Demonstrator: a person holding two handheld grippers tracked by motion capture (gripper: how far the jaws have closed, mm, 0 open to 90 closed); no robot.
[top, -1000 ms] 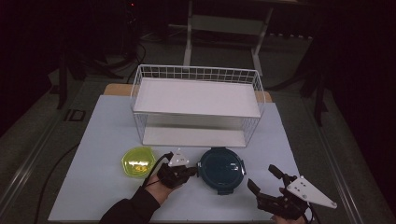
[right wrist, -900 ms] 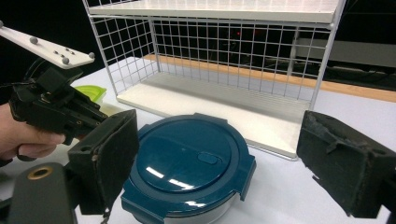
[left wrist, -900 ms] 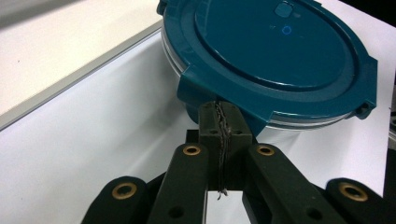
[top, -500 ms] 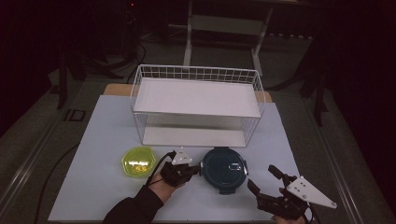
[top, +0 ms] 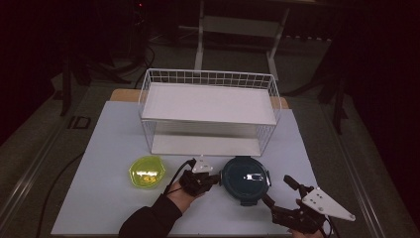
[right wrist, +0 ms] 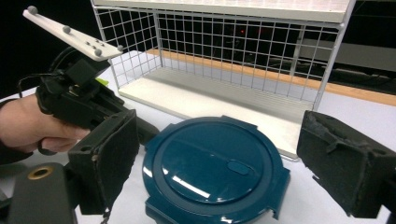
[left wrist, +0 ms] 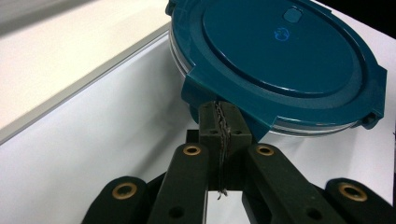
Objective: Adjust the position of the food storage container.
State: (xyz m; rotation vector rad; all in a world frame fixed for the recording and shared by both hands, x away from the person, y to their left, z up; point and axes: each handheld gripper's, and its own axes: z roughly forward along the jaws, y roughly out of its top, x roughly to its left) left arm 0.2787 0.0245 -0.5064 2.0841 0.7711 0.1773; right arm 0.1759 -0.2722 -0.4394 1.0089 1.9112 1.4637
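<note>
Container (top: 245,179), teal with a round clip lid, sits on the white table (top: 99,198) just in front of the wire rack (top: 208,106), and the step looks like nudging or latching it: left claw (left wrist: 220,122) is fully closed, tips against a side latch tab (left wrist: 198,88). Right claw (right wrist: 219,163) is spread wide, low and level, facing the container's near edge. Next probably needs the right claw to close on the rim to steady it; left forearm comes in low from the near side, a yellow dish (top: 146,172) beside it.
</note>
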